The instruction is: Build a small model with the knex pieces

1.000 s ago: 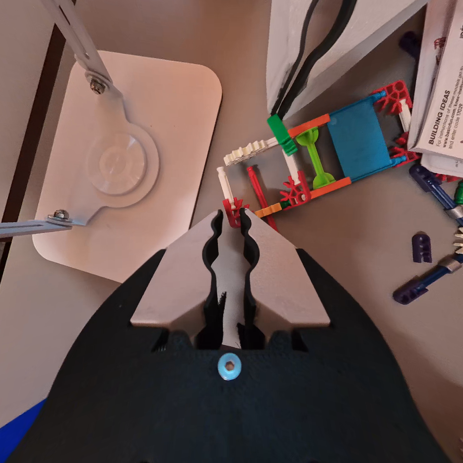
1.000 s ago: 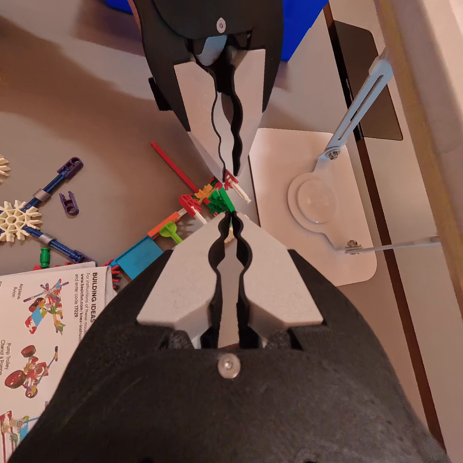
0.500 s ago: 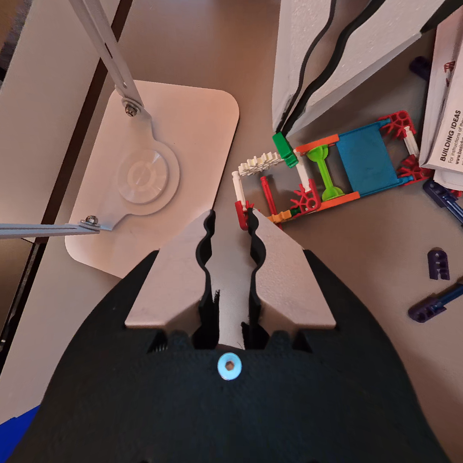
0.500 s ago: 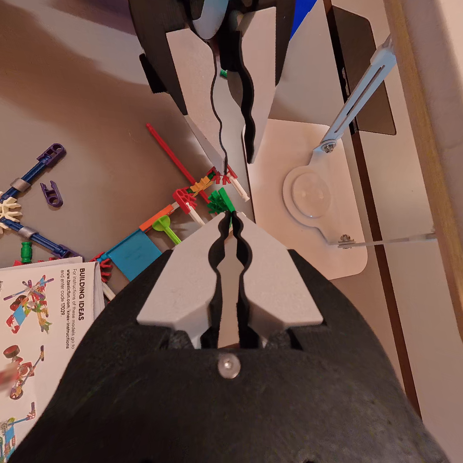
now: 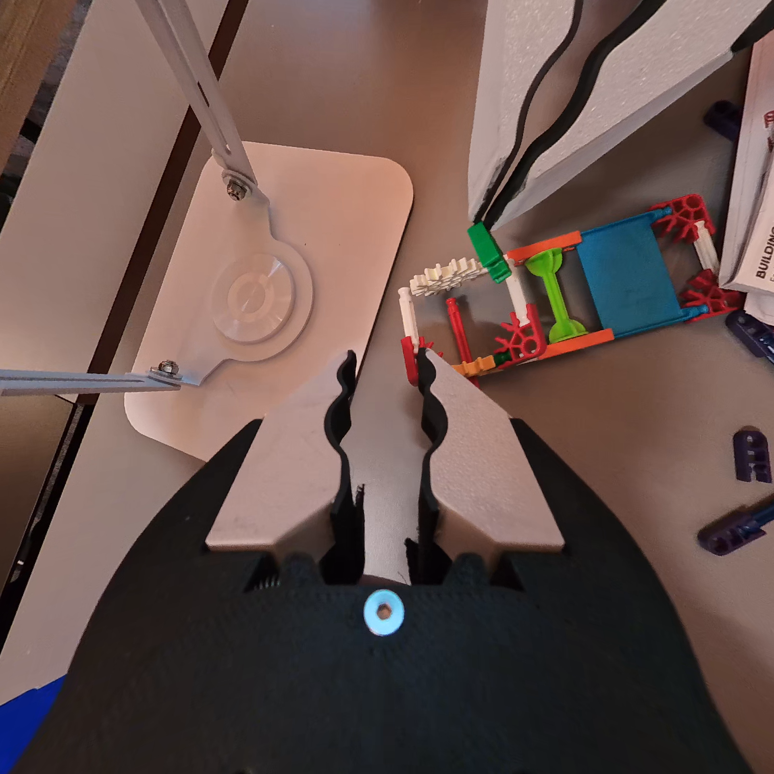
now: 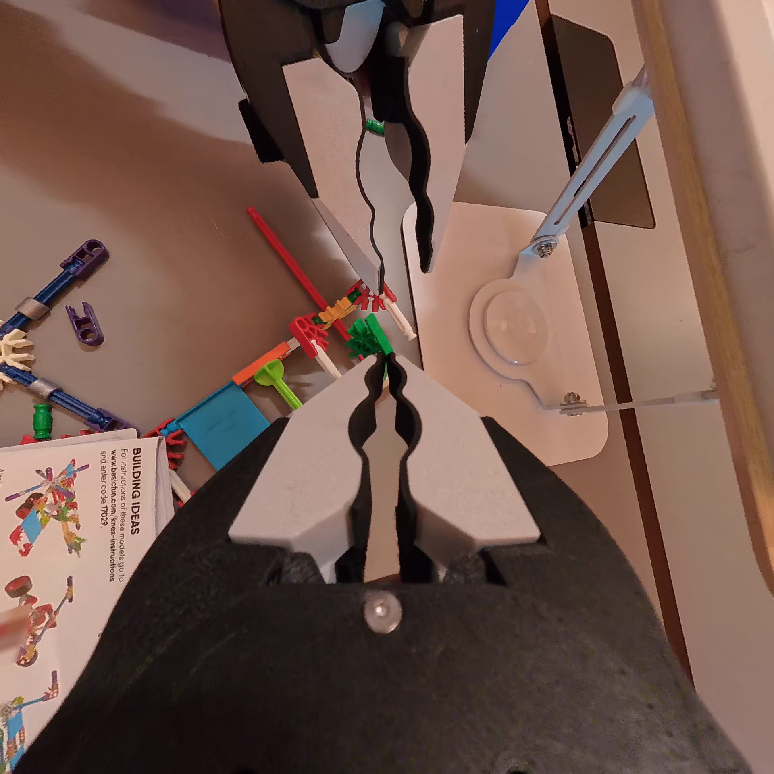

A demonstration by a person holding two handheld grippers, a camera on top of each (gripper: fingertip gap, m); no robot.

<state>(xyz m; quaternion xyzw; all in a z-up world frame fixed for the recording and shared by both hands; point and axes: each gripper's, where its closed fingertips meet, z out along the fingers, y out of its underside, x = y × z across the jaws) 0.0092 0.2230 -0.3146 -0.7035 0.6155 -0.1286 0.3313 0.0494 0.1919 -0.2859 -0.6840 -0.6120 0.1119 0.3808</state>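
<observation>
Pinching the green connector [image 6: 368, 337] at one corner of the toy rod frame [image 5: 557, 301], my right gripper [image 6: 387, 360] has its jaws nearly closed. My left gripper [image 5: 387, 364] gapes wide and empty, its right fingertip touching the red connector [image 5: 409, 356] at the frame's near corner. That frame lies flat on the table [image 5: 607, 439], its long axis running rightward from my left jaws toward the booklet [image 6: 63, 523].

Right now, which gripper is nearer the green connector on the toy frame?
Right. The right gripper is shut on the green connector; the left gripper is open at the frame's opposite corner, by the red connector.
</observation>
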